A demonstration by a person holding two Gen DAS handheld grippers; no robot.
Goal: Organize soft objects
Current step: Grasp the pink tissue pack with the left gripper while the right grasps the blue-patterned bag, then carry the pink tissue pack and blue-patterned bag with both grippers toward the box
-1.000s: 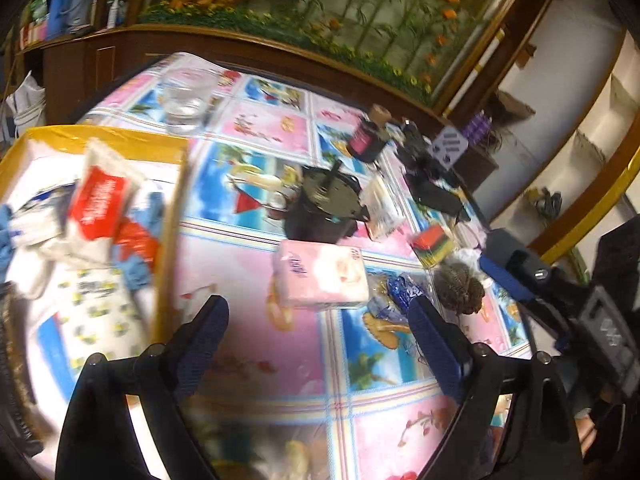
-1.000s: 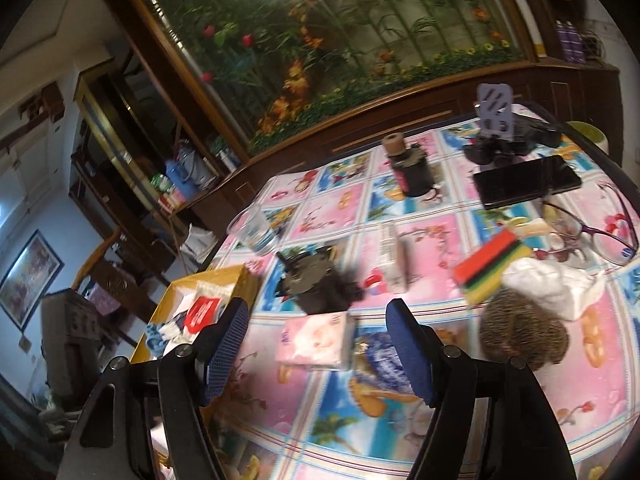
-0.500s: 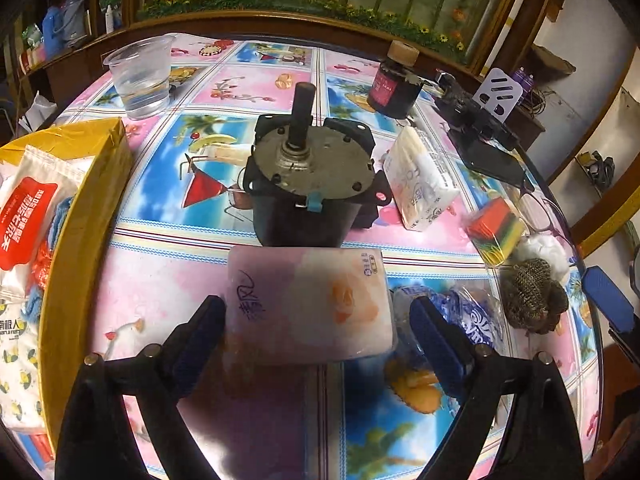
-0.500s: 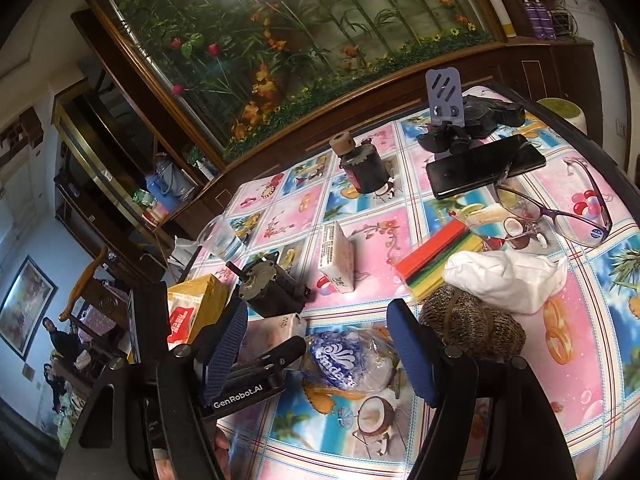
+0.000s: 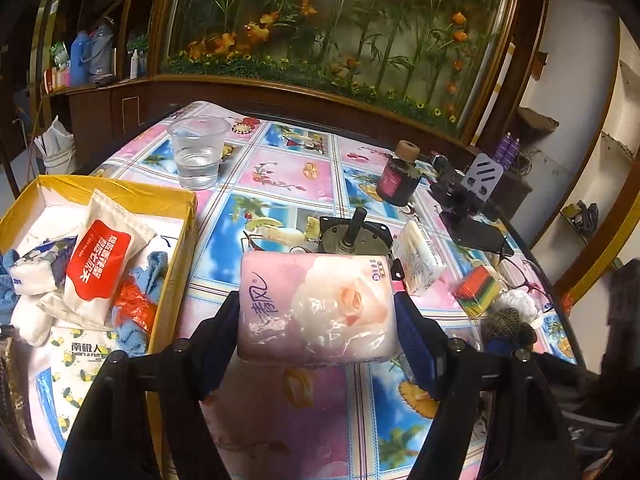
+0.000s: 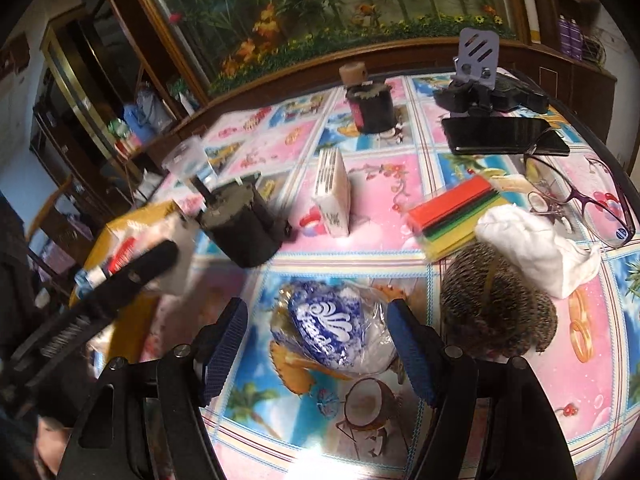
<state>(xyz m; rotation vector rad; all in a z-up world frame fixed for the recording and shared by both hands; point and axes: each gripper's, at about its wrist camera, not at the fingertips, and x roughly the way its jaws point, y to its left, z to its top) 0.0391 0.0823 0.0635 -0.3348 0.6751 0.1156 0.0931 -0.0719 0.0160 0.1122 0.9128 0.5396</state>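
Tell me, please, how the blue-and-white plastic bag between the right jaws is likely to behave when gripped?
The blue-and-white plastic bag looks crinkled and loosely filled, so it will probably squash and sag instead of holding shape. Its glossy film may slip against the right gripper, whose jaws stand open around it. It seems light, so a push would likely slide it across the tablecloth.

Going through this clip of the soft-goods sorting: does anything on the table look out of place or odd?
Yes. A black motor with a shaft sits among the soft items, hard and heavy beside the white tissue pack standing on its edge. Glasses lie against the white cloth wad. Nothing looks spilled or damaged.
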